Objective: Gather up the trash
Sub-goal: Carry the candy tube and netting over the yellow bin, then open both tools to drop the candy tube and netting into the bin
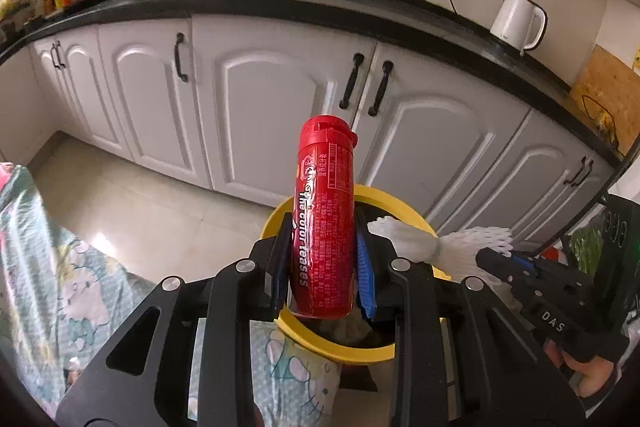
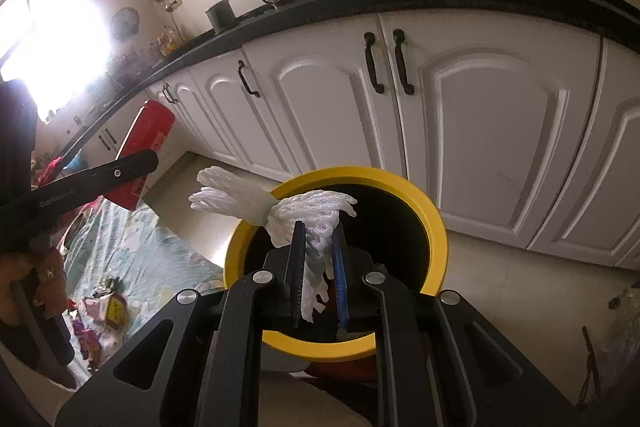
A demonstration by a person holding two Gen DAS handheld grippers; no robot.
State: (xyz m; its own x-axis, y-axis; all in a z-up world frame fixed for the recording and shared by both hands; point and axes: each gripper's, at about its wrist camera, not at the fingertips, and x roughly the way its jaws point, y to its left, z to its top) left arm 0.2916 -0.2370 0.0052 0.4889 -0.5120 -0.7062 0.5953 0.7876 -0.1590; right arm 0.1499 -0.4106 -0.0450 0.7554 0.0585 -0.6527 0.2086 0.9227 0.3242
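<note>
You are in the middle of the job, with one piece of trash in each hand and neither one dropped yet. Your left gripper (image 1: 322, 259) has its jaws pinching a red cylindrical plastic candy tube with a flip cap (image 1: 325, 219); the tube stands out past the jaws, cap end away from you. Just beyond and below these jaws is the round bin with a yellow rim and a black inside (image 1: 304, 337), so the tube hangs over its near edge.

Your right gripper (image 2: 318, 275) has its jaws pressed together on a white foam net sleeve (image 2: 312, 223). The sleeve spreads out ahead of the jaws and to their left, and it hangs above the open mouth of the same bin (image 2: 438, 227).

What is inside the bin is too dark to tell, so I cannot say how much is already collected. To the left of the right jaws, more small wrappers and scraps (image 2: 106, 311) lie on the tabletop with a pale green patterned cloth (image 2: 156, 255). In my judgement, both held pieces need only the release, and then the scraps on the cloth are left for you.
</note>
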